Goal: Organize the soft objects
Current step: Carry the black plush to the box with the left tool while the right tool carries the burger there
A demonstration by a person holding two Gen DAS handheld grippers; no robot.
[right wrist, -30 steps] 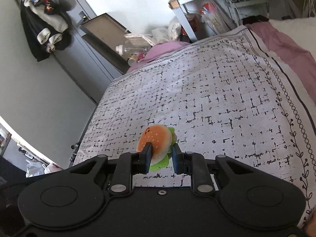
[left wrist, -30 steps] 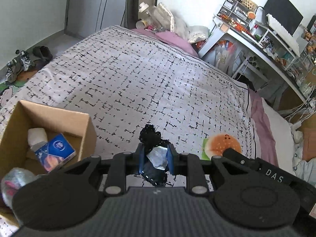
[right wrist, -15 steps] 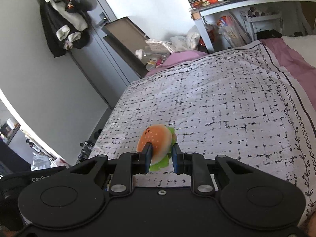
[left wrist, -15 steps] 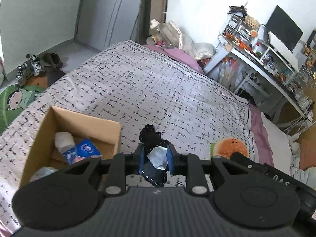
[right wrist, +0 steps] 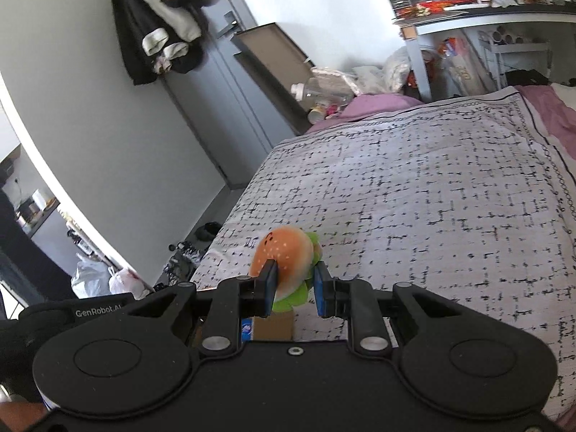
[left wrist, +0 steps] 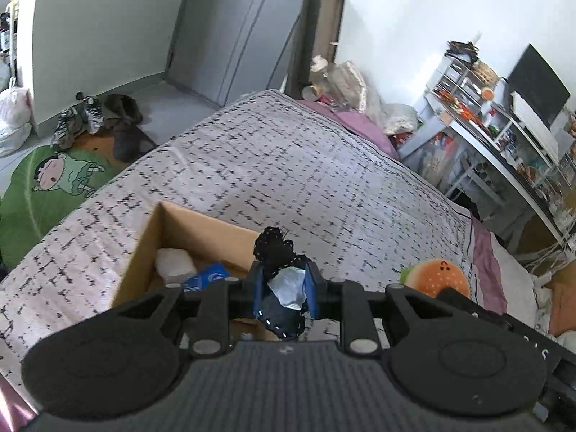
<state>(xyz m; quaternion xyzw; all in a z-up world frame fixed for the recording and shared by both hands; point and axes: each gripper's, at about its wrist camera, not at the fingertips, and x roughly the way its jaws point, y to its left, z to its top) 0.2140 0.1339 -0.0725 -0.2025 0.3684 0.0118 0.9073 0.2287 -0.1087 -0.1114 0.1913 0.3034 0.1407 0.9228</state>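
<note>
My left gripper point(left wrist: 284, 289) is shut on a black knitted soft toy point(left wrist: 275, 248) with a pale patch, held above the near right corner of an open cardboard box point(left wrist: 201, 223) on the bed. Inside the box lie a white soft lump point(left wrist: 174, 264) and a blue packet point(left wrist: 207, 275). My right gripper point(right wrist: 295, 288) is shut on a plush hamburger point(right wrist: 284, 255), orange bun with green lettuce, held in the air over the bed. That same hamburger point(left wrist: 437, 277) shows at the right of the left wrist view. A corner of the box point(right wrist: 273, 327) peeks out under the right gripper.
The bed has a white cover with black dashes point(left wrist: 306, 180) and a purple sheet edge point(left wrist: 486, 262). Shoes point(left wrist: 77, 118) and a green cartoon rug point(left wrist: 46, 180) lie on the floor at left. A cluttered desk point(left wrist: 504, 133) runs along the right; bottles and bags point(left wrist: 334, 79) crowd the bed's far end.
Both grippers have travelled toward the box with their toys still held. The box has slid from the left edge to under the left gripper, and its corner has come into the right wrist view.
</note>
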